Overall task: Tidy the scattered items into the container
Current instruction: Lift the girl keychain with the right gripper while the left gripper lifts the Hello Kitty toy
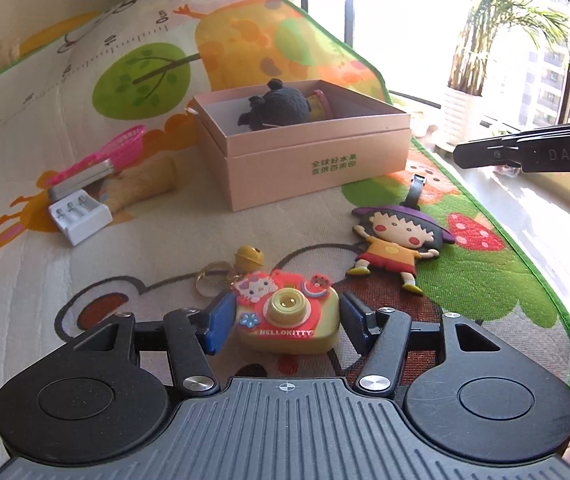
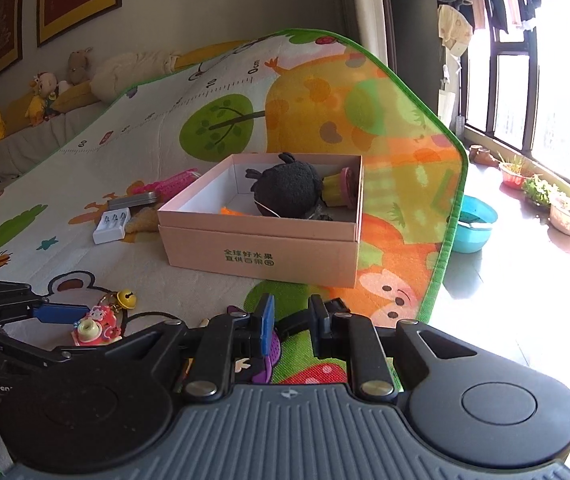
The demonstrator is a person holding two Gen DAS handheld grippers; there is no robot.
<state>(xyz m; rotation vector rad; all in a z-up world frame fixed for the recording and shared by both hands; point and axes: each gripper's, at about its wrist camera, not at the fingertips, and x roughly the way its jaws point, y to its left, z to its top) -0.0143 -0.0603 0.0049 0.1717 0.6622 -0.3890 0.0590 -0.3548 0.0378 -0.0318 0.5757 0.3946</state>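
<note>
A Hello Kitty toy camera (image 1: 285, 320) with a gold bell keyring (image 1: 249, 258) sits on the play mat, and my left gripper (image 1: 285, 322) is shut on it, a blue pad (image 1: 217, 328) against each side. The right wrist view shows the same grip on the toy camera (image 2: 95, 328). A cartoon girl tag (image 1: 397, 248) with a black strap lies flat to the right. My right gripper (image 2: 291, 320) hovers over it, its jaws a narrow gap apart with nothing pressed between them. The pink box (image 1: 313, 160) holds a black plush (image 1: 281, 108).
A white battery charger (image 1: 79, 216), a grey tin (image 1: 81, 178), a pink basket (image 1: 121, 144) and a tan plush piece (image 1: 141, 188) lie left of the box. The mat's green edge (image 1: 525, 240) drops to the floor, where a blue basin (image 2: 473, 224) and plant pots stand.
</note>
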